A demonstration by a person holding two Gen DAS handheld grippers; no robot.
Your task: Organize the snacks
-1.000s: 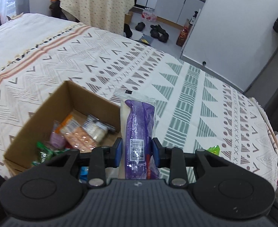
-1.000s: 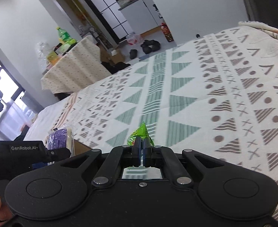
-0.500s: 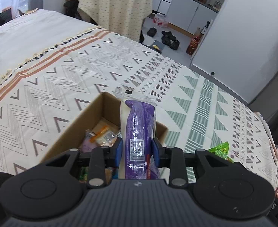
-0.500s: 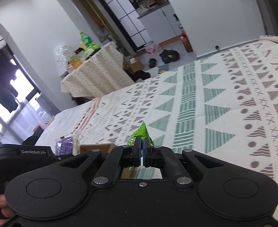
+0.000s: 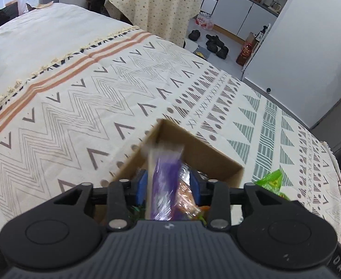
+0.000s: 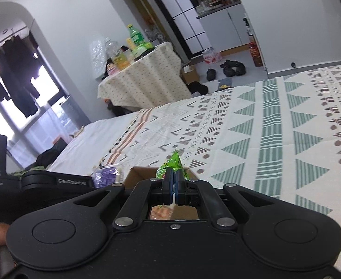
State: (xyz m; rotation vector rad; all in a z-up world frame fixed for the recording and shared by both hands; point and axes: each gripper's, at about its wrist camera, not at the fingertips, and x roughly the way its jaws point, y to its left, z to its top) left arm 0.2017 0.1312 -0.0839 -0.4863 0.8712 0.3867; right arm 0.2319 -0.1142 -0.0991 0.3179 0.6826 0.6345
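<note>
My left gripper [image 5: 169, 187] stands over the open cardboard box [image 5: 200, 153] on the bed. Its jaws are spread wider than the purple snack packet [image 5: 164, 179], which is blurred between them and tilted down into the box. Other snack packets [image 5: 185, 200] lie in the box. My right gripper [image 6: 174, 186] is shut on a green snack packet [image 6: 171, 164] and holds it above the box's near edge [image 6: 138, 174]. The green packet also shows in the left wrist view [image 5: 271, 181]. The left gripper shows in the right wrist view [image 6: 54, 181].
The box sits on a bed with a patterned cover [image 5: 100, 97]. Beyond the bed stand a cloth-covered table [image 6: 142, 79] with bottles, shoes [image 5: 214, 44] on the floor and a white wall [image 5: 309, 34].
My left gripper moved over the box and its jaws opened; the purple packet has slipped down toward the box. My right gripper moved left with the green packet to above the box.
</note>
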